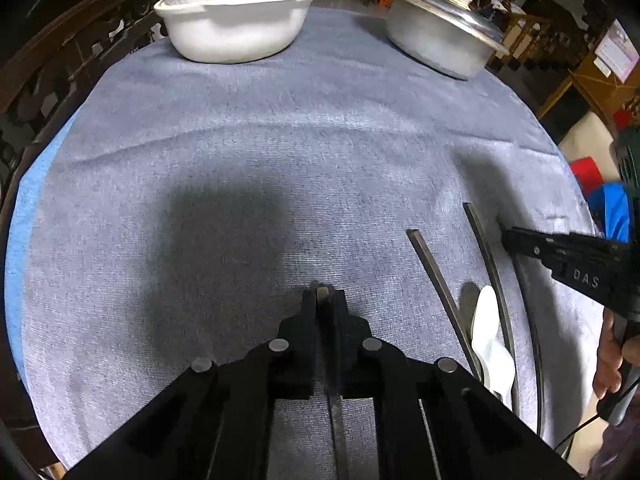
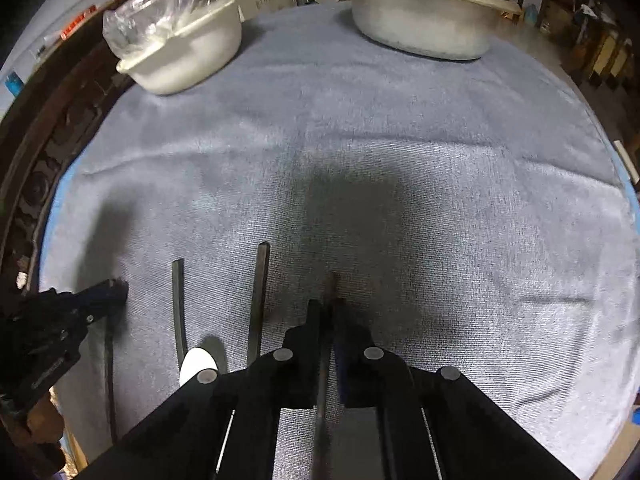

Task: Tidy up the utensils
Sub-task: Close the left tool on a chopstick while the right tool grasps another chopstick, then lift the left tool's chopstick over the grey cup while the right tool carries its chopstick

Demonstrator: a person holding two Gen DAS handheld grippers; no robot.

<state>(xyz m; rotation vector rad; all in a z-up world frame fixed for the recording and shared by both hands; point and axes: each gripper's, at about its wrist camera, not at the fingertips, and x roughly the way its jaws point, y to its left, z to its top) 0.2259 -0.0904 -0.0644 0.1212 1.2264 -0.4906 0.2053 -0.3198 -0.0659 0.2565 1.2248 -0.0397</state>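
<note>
Each gripper is shut on a thin dark metal utensil handle. My left gripper (image 1: 323,292) clamps one handle (image 1: 338,420) that runs back under the camera. My right gripper (image 2: 329,304) clamps another handle (image 2: 330,286) whose tip pokes past the fingertips. Between the two grippers, two more dark metal handles (image 1: 436,280) (image 1: 490,264) and a white spoon (image 1: 490,336) lie on the grey-blue cloth (image 1: 280,160). They show in the right wrist view too, as handles (image 2: 259,300) (image 2: 179,304) and the spoon (image 2: 196,362). The other gripper shows at each view's edge (image 1: 508,240) (image 2: 120,292).
A white basin (image 1: 236,28) with a clear plastic bag stands at the far left of the round table. A lidded metal pot (image 1: 440,32) stands at the far right. Dark carved wood borders the left edge. Room clutter lies beyond the right edge.
</note>
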